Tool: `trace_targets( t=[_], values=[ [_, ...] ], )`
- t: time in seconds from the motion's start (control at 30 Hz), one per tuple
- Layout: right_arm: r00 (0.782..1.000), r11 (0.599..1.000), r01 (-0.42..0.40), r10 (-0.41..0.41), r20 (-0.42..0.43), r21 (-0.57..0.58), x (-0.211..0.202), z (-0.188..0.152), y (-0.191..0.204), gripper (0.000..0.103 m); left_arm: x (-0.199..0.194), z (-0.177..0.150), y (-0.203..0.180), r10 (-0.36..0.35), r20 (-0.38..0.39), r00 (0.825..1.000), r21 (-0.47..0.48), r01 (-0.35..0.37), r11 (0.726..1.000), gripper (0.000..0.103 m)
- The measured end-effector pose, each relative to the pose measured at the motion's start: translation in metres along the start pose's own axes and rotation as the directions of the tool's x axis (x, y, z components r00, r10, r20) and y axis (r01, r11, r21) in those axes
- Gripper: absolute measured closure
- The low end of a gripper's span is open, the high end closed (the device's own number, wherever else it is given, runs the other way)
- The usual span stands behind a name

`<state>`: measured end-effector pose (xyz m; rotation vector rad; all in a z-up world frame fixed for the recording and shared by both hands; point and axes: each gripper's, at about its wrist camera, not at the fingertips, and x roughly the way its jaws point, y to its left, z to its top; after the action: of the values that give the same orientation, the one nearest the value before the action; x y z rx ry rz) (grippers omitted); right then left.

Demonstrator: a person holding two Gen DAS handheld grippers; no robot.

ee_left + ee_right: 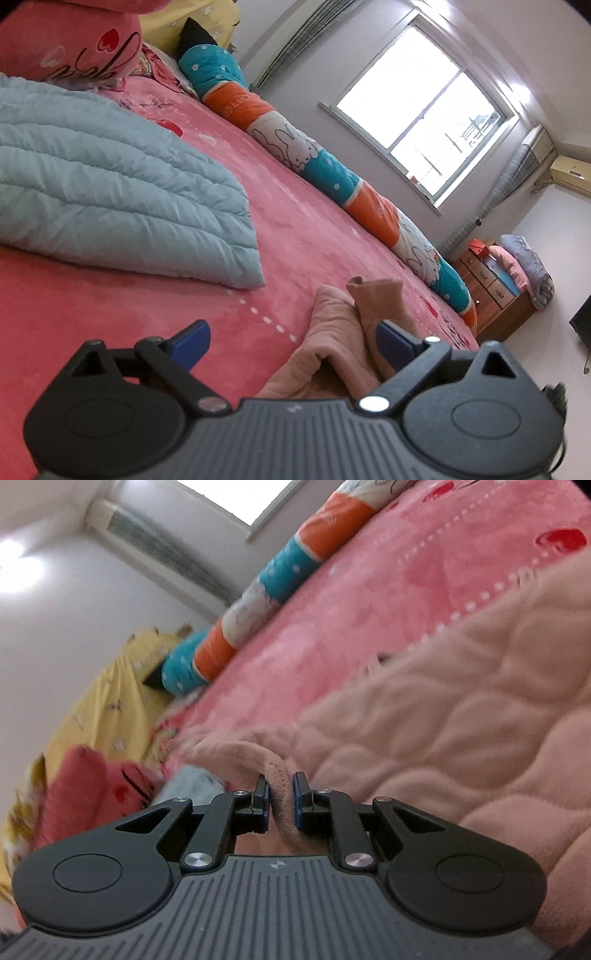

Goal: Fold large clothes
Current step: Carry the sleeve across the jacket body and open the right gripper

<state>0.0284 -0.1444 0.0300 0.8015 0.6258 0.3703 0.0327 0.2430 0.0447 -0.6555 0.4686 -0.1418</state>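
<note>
A fold of the pale pink fleece garment (424, 716) is being pinched between the blue pads of the right gripper (282, 801), whose jaws are pressed nearly together on the fabric. The rest of the garment is being spread over the pink bedspread (351, 602) to the right of and beyond those jaws, its quilted surface filling the right side of the right wrist view. In the left wrist view, the left gripper (291, 341) is being held with its jaws spread wide and nothing clamped. A bunched part of the same garment (332, 343) is lying on the bedspread (303, 229) between and just beyond the pads, nearer the right one. A light blue quilt (110, 184) is lying farther left, and a long bolster (295, 144) is lying along the far edge.
</note>
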Motion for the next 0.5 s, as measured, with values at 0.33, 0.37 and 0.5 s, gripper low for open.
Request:
trace_targets(
  t=[0.33, 0.37, 0.5],
  values=[
    [0.999, 0.994, 0.025, -0.029, -0.04, -0.105, 0.009, 0.004, 0.004, 0.066, 0.003, -0.002, -0.001, -0.006, -0.015, 1.0, 0.02, 0.006, 1.0, 0.007],
    [0.999, 0.995, 0.011, -0.015, -0.041, -0.097, 0.008, 0.005, 0.003, 0.057, 0.003, -0.002, -0.001, -0.007, -0.017, 1.0, 0.021, 0.007, 1.0, 0.007],
    [0.999, 0.992, -0.017, 0.012, -0.039, -0.123, -0.01, -0.001, 0.011, 0.02, 0.006, -0.003, 0.0, -0.001, -0.026, 1.0, 0.02, 0.002, 1.0, 0.007]
  ],
)
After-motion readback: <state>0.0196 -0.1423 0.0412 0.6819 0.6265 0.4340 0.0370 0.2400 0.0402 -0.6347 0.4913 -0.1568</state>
